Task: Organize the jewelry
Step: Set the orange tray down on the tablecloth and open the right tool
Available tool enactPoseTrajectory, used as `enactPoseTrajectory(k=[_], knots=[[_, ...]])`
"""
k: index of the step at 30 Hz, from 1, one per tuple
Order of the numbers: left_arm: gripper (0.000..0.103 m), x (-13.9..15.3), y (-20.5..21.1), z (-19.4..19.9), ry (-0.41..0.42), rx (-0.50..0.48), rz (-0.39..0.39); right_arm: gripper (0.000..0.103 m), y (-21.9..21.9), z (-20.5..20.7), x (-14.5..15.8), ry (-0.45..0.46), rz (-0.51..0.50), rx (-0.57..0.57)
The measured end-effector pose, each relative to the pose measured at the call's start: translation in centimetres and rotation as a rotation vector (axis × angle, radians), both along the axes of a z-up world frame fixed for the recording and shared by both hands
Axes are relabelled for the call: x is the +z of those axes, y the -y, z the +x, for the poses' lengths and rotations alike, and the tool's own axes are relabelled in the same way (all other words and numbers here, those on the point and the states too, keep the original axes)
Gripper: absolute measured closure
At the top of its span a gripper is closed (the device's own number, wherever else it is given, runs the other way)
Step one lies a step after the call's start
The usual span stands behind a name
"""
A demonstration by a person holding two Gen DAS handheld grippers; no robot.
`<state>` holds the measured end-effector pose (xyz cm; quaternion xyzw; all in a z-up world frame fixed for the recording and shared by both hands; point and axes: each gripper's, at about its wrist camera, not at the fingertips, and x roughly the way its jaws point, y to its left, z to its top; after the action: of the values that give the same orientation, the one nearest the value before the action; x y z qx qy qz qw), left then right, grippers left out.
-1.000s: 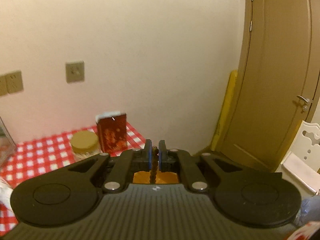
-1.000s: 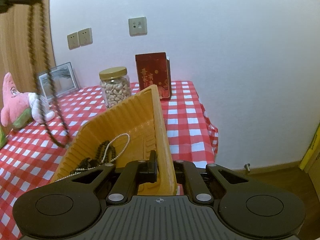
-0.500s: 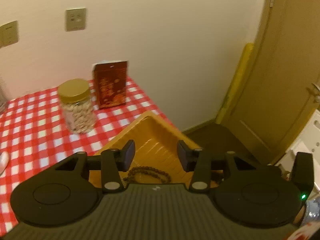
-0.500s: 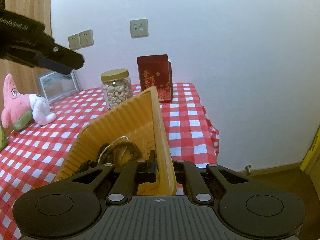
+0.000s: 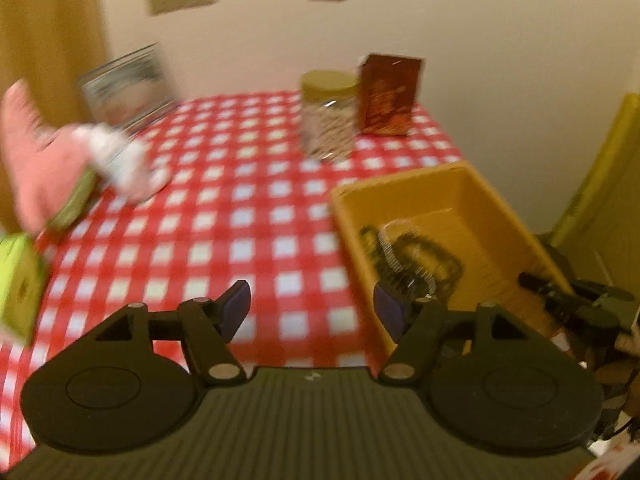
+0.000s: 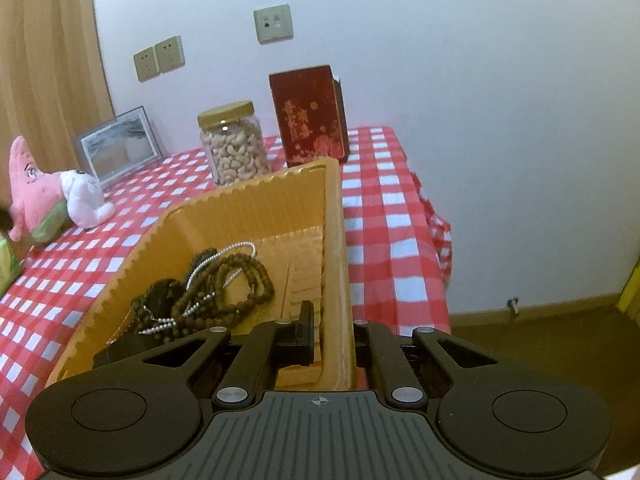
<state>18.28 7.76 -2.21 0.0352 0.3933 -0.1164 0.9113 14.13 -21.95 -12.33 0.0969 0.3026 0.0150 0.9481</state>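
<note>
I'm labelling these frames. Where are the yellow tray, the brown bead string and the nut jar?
Yellow tray (image 6: 256, 208): right wrist view, on its ribbed far wall.
Brown bead string (image 6: 250, 276): right wrist view, on the loop lying in the tray.
Nut jar (image 6: 234, 152): right wrist view, on the glass body.

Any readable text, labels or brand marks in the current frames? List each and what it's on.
No text can be read in either view.
Red box: gold characters and pattern on the front, too small to read.
Right claw body: a crosshair mark only, no words.
Left claw body: a small white mark, blurred.
Nut jar: no label visible.
Wall sockets: no lettering legible.
Green box: a faint round mark, blurred.
</note>
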Motion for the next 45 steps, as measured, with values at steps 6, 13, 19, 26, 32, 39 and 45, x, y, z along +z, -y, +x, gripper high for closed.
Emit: enactPoseTrajectory(k=[6,13,19,26,32,39,45], knots=[[0.025,-1.0,-0.8,-4.9,-0.001,0.145,0.053,0.084,0.9,-0.2,-0.8,-0.060,0.006,0.044],[0.015,-1.2,1.0,-9.5,0.033,0.244,0.158,0.033,2.7,-2.1,1.9,0.040,-0.025,-0.013],[0.014,-0.9,1.2,-11.1,-0.008,0.263,0.063,0.033,1.7,-4.8,5.3,0.005,-0.011,0.061],[0.014,-0.8,1.3,-11.6,-0.058,0.209,0.035,0.033,-2.0,-7.3,7.3,-0.114,0.034,0.126],[0.015,-0.7,1.6,-12.7,-0.095,0.134,0.025,0.033,-4.7,-9.1,8.3,-0.199,0.054,0.153],[0.015,-1.3,1.2,-14.6,-0.135,0.086,0.003,0.033,-6.6,-11.4,8.5,-0.266,0.065,0.157],[0.016,-1.5,0.6,-16.0,-0.147,0.059,0.004,0.033,-7.8,-12.9,8.4,-0.296,0.067,0.151]])
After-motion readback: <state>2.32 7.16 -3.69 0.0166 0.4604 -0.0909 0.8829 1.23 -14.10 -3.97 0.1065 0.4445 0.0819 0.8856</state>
